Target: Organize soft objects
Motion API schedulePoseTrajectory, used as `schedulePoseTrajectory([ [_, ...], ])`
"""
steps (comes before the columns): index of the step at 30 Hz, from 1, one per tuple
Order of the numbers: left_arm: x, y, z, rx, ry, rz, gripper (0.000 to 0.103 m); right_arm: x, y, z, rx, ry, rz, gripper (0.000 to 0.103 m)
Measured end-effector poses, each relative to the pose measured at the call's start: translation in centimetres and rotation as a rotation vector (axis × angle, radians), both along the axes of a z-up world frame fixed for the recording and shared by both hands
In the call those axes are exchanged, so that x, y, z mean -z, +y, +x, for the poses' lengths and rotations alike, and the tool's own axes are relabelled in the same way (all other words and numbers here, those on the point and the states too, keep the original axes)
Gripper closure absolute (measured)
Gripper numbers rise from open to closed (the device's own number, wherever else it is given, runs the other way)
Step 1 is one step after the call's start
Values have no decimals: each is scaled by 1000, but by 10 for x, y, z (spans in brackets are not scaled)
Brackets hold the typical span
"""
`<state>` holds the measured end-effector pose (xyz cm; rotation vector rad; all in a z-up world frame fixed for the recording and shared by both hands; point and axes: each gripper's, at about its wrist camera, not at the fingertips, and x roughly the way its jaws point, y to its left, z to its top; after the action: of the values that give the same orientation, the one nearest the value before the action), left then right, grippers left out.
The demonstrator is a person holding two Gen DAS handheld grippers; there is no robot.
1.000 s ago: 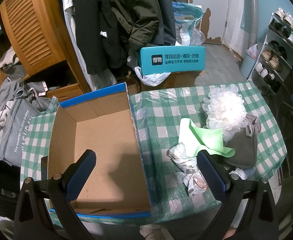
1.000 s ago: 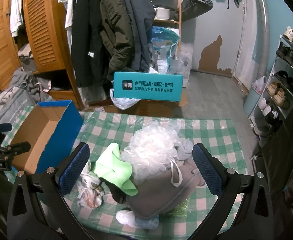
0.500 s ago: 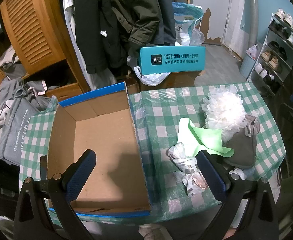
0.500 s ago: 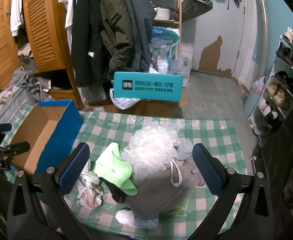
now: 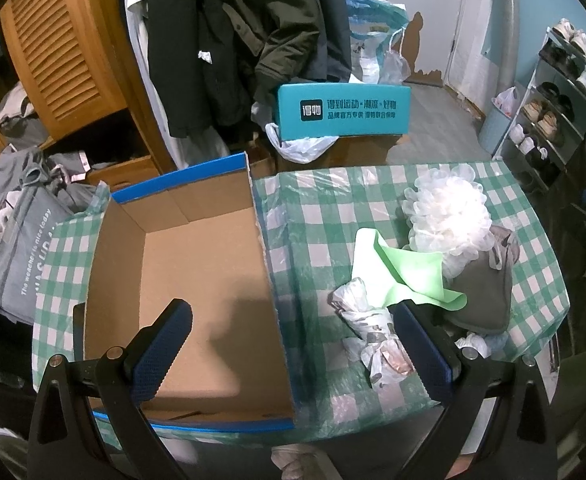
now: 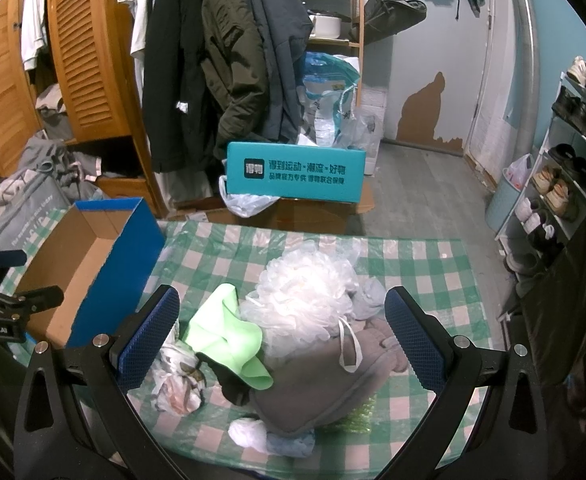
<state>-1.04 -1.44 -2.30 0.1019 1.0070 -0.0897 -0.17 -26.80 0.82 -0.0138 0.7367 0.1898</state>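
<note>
So both grippers are just hanging above the worktop with its green-and-white checked cover, and neither is gripping anything. The left gripper is sitting wide open over the near edge of the cardboard box, the one with blue outer walls; its left finger is hovering over the bare brown floor of the box and its right finger is hovering over the edge of the pile. The right gripper is spread wide open too, framing the heap of soft stuff from above without touching it.

The pile itself is lying on the worktop just to the right of the box. A white mesh bath pouf is sitting on top toward the back, a light green cloth is draping off its left side, and a grey fabric piece with a white loop is taking up the front. A crumpled printed plastic bag is lying at the left edge, nearest the box, and a small white and pale-blue bundle is poking out at the front. Something yellow-green is peeking from under the grey piece, can't tell what.

Behind the worktop a teal box with Chinese lettering is standing on the floor, under the hanging coats.
</note>
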Motion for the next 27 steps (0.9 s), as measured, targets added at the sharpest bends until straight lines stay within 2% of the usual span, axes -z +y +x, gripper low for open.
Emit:
schedulePoseTrajectory([
  [15,25,-20,13,35,104,34,1,9,-15,-1,-3,15,-24,2],
  [22,36,-34,17,48,136,55,1,26,-7,7,-6,71,-24,2],
  [27,51,-46,24,54,187,56,1,33,-12,24,4,124,-17,2],
])
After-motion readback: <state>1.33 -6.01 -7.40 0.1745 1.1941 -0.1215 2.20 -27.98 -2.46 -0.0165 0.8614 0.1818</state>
